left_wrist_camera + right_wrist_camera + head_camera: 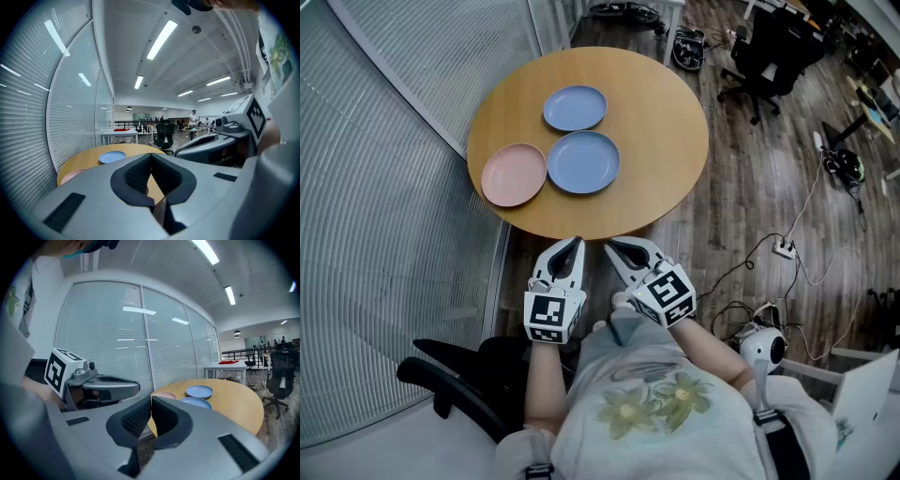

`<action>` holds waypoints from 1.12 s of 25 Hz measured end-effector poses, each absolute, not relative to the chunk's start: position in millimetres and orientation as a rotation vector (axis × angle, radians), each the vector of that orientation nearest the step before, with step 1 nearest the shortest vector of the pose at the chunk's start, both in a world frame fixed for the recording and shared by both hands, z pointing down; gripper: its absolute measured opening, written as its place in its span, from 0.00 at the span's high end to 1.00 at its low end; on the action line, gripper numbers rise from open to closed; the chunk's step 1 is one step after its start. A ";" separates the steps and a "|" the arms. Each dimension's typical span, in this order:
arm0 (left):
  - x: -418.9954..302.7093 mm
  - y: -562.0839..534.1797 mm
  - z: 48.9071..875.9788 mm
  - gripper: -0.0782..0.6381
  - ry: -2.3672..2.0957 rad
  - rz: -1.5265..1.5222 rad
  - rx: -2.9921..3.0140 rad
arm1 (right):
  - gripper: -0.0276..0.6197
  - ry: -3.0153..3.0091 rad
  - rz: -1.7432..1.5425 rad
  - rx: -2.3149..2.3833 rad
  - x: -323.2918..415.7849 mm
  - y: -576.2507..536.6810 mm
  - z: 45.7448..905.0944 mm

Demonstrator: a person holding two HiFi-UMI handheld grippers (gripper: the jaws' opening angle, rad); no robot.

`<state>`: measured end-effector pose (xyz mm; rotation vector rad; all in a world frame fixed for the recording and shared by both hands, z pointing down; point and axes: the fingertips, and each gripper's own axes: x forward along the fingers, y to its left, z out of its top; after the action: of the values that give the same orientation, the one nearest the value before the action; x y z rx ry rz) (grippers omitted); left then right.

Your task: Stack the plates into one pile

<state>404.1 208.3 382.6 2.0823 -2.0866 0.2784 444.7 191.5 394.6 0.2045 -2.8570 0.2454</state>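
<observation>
Three plates (pixel 583 162) are laid unstacked on the surface (pixel 666 122). At 6 o'clock, the left hand-held gripper (pixel 577 242) and right hand-held gripper (pixel 608 246) are closed, empty.

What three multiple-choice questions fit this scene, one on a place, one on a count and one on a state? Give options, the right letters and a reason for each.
1. Where does the pink plate lie?
A. On the floor
B. On the table, left of the nearer blue plate in the head view
C. On top of a blue plate

2. How many blue plates are on the table?
A. One
B. Two
C. Three

3. How do the left gripper and the right gripper stand?
A. Both shut and empty
B. Both wide open
C. Each shut on a plate

Answers:
1 B: the pink plate sits flat on the wood beside the nearer blue plate.
2 B: the farther blue plate is the only other blue one.
3 A: each pair of jaws meets with nothing between.
</observation>
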 end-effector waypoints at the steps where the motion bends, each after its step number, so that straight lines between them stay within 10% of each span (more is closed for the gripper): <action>1: 402.6 206.5 385.9 0.87 -2.088 0.274 2.074 | 0.90 -2.858 0.241 0.199 443.6 188.4 396.4; 28: 245.0 131.6 477.8 0.87 -2.163 0.198 1.871 | 0.89 -2.836 0.208 -0.031 293.8 98.7 478.3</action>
<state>245.0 131.6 477.8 1.8710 -2.1628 0.1978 293.8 98.7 478.3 -0.0312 -2.8364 0.2075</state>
